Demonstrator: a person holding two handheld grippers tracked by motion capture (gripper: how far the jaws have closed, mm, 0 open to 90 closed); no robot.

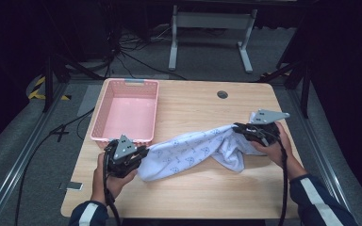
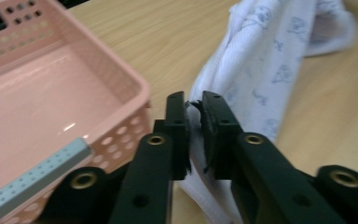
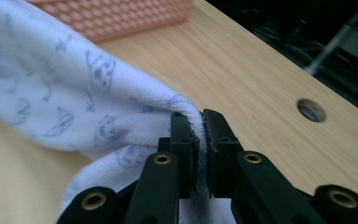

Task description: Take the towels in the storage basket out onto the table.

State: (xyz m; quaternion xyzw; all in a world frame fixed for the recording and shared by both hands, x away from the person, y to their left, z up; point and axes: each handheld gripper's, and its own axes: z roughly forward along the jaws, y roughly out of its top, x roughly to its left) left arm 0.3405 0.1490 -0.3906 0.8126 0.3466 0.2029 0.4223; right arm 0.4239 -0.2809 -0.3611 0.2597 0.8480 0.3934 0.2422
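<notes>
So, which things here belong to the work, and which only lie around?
In use:
cloth
left gripper
right gripper

Lying about:
pink basket, nothing in it
small flat thing at the table edge

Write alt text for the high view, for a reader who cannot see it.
A person holds a white printed cloth stretched between two grippers above a wooden table, the left gripper clamped on one end and the right gripper on the other. An empty pink basket sits at the table's far left.

White blue-printed cloth [image 1: 193, 150]; pink basket [image 1: 104, 115].
</notes>
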